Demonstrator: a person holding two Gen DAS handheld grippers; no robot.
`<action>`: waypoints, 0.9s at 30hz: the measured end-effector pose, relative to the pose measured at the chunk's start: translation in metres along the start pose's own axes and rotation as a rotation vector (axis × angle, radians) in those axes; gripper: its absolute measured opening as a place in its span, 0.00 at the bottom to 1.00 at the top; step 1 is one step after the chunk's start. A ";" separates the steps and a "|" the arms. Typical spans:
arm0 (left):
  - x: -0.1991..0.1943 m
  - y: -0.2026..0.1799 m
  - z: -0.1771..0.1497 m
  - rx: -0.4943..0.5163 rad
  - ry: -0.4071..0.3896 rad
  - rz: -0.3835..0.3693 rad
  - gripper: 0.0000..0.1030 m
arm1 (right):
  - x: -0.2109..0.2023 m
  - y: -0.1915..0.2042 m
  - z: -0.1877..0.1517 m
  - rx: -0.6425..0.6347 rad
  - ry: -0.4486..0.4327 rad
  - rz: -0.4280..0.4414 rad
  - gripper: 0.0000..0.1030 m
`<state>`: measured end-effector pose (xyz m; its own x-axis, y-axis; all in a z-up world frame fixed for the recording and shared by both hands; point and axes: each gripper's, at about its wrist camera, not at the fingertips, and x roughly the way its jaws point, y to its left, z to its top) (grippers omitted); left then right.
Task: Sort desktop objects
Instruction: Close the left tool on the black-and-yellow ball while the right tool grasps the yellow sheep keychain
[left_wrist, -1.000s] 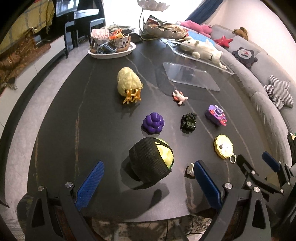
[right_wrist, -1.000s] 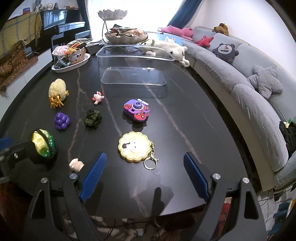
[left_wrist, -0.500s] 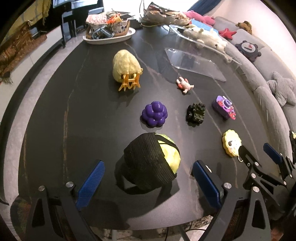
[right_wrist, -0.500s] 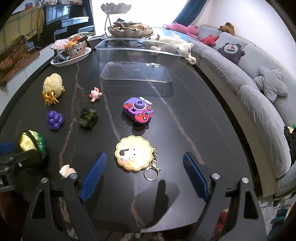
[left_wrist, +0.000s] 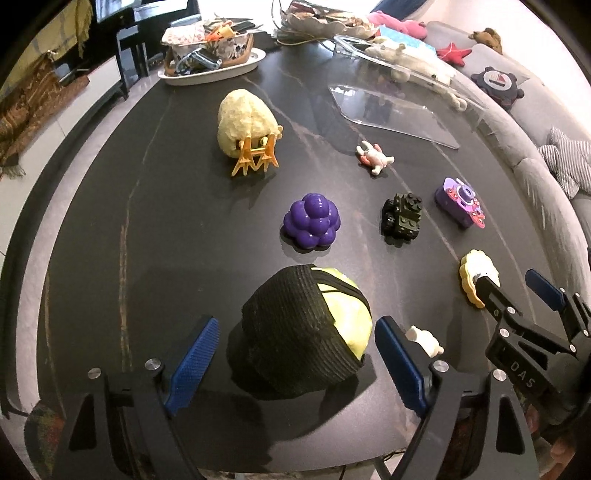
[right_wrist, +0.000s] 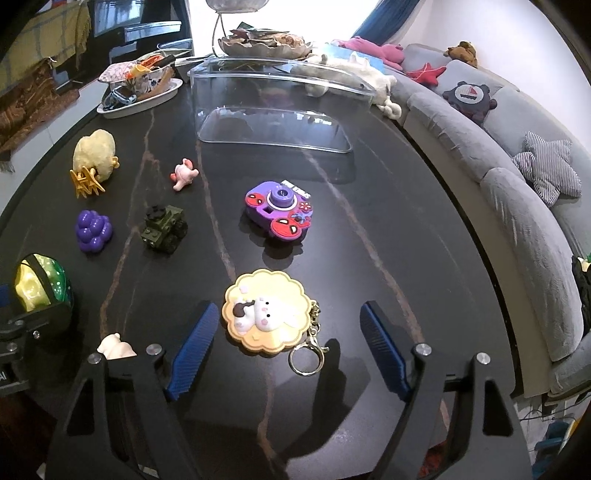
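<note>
My left gripper is open, its blue fingers on either side of a yellow-green ball wrapped in black mesh; the ball also shows in the right wrist view. My right gripper is open around a yellow bunny keychain, which also shows in the left wrist view. On the dark table lie a purple grape toy, a dark green toy tank, a purple toy camera, a pink figure, a yellow lumpy toy on orange legs and a small white figure.
A clear plastic bin stands at the back middle. A white tray of clutter is at the back left. A grey sofa with cushions runs along the right edge. The table's front edge is just under both grippers.
Both grippers have moved forward and lower over the table. The mesh ball now sits between the left fingers and the keychain between the right fingers.
</note>
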<state>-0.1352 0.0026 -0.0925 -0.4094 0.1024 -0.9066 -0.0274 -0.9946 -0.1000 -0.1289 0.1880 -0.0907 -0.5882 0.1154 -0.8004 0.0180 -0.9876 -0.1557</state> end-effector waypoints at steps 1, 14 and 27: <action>0.000 0.000 0.000 0.001 0.000 0.003 0.81 | 0.001 0.000 0.000 -0.003 0.000 -0.001 0.75; 0.014 0.001 0.002 -0.001 0.041 0.011 0.81 | 0.014 0.007 -0.004 -0.035 0.029 0.005 0.69; 0.014 -0.015 0.000 0.073 0.013 0.030 0.57 | 0.014 0.010 -0.004 -0.033 0.027 0.036 0.52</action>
<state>-0.1404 0.0186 -0.1042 -0.3989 0.0723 -0.9141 -0.0815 -0.9957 -0.0431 -0.1337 0.1805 -0.1052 -0.5646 0.0831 -0.8212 0.0660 -0.9872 -0.1453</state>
